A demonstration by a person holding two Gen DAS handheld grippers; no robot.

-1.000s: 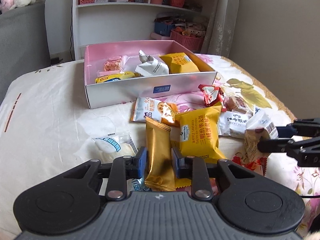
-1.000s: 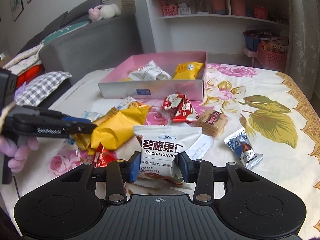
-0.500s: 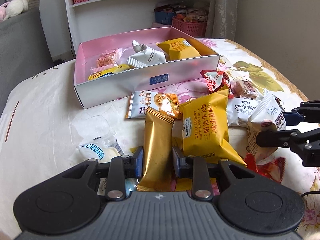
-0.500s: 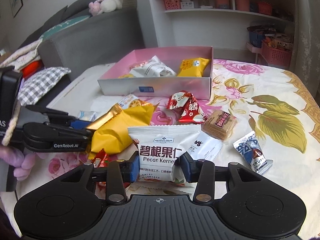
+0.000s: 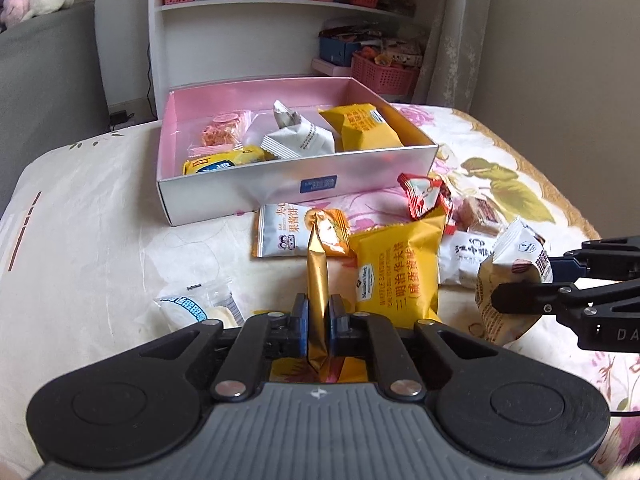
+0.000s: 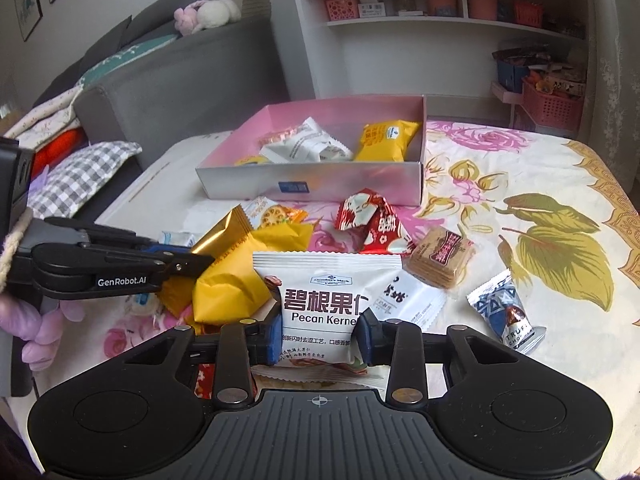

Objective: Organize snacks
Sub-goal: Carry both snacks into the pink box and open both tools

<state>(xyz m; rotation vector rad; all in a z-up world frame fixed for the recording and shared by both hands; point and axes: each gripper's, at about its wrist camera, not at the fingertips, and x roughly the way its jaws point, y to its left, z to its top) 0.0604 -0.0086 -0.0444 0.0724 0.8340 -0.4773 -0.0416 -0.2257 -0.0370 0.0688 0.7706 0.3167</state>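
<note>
Left gripper [image 5: 318, 316] clamped a gold snack packet [image 5: 318, 276] edge-on above the scattered snacks, short of the pink box [image 5: 280, 178]; right gripper [image 6: 319, 334] pinched a white pecan kernel bag [image 6: 324, 300] over the floral cloth [image 6: 540, 208]

The white pecan packet [image 6: 324, 304] is showing "Member's Mark", "碧根果仁" and "Pecan Kerne", the last letter hidden by a pad. The left gripper [image 6: 200, 258] is carrying "GenRobot.AI" on its arm. The yellow packet [image 5: 394, 276] is reading "WAFFLE SANDWICH" and "三明治华夫饼". The blue-and-white candy [image 6: 508, 312] is showing what looks like "TRUFF".
</note>
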